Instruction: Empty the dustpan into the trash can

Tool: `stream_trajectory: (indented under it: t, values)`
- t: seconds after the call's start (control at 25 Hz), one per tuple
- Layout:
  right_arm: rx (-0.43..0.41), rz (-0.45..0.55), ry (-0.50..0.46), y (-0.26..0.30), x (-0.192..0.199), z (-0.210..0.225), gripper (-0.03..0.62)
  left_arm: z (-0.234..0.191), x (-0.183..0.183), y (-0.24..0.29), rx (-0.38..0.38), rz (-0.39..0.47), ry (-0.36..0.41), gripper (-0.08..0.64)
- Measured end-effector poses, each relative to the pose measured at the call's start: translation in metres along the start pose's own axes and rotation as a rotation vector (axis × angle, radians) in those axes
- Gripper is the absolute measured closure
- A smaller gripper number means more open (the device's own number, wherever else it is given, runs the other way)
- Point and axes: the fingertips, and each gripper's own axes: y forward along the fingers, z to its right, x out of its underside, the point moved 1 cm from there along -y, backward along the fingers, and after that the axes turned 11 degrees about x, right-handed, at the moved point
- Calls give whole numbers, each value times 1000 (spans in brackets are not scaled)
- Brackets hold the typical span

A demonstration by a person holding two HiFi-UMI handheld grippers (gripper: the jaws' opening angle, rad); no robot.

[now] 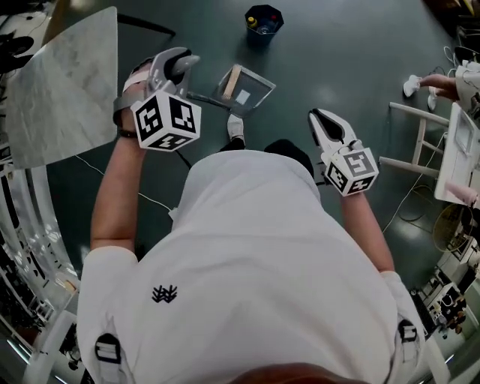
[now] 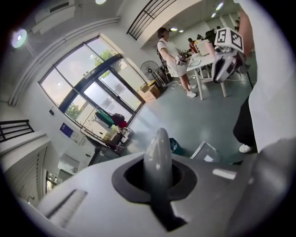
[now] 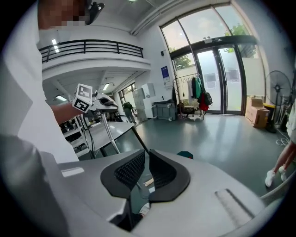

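White shirt (image 1: 255, 262) nearest. Left gripper (image 1: 187, 61) jaws pressed together, right gripper (image 1: 315, 117) jaws slightly apart, both empty. Grey dustpan (image 1: 255, 84) at 12 o'clock holds white scrap (image 1: 243, 97); trash can (image 1: 263, 19) beyond.

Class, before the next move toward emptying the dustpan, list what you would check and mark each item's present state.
1. Grey long-handled dustpan resting on the floor with scraps inside: ok.
2. Dark blue trash can upright, mouth open: ok.
3. Dustpan's black handle gripped: not ok.
4. Left hand-held gripper ready to grasp: not ok, jaws shut on nothing.
5. Right hand-held gripper free: ok, jaws slightly apart, empty.
6. Room left in the can: cannot tell.
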Motion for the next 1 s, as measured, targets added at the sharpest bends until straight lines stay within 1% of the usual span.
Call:
stream_trajectory:
  t: [0.08, 0.16, 0.28, 0.44, 0.56, 0.68, 0.76, 0.92, 1.0]
  values:
    - [30, 11, 13, 10, -9, 0, 569, -21, -8, 15, 13, 29, 47, 503]
    - [43, 8, 15, 17, -14, 1, 572, -39, -15, 28, 18, 43, 77, 503]
    - [58, -10, 13, 27, -20, 15, 582, -69, -33, 48, 24, 46, 100, 503]
    - [81, 3, 38, 46, -34, 42, 583, -106, -55, 86, 52, 48, 119, 503]
    - [68, 2, 42, 63, -41, 67, 583, -129, -66, 116, 69, 38, 128, 503]
    - [47, -2, 56, 80, -48, 101, 583, -149, -84, 144, 84, 16, 125, 503]
    - [30, -6, 47, 96, -57, 126, 583, -160, -97, 164, 100, 4, 123, 503]
    - [-1, -1, 35, 126, -80, 171, 581, -178, -117, 198, 128, -15, 142, 503]
    - [-6, -1, 39, 139, -85, 192, 581, -183, -123, 217, 143, -26, 148, 503]
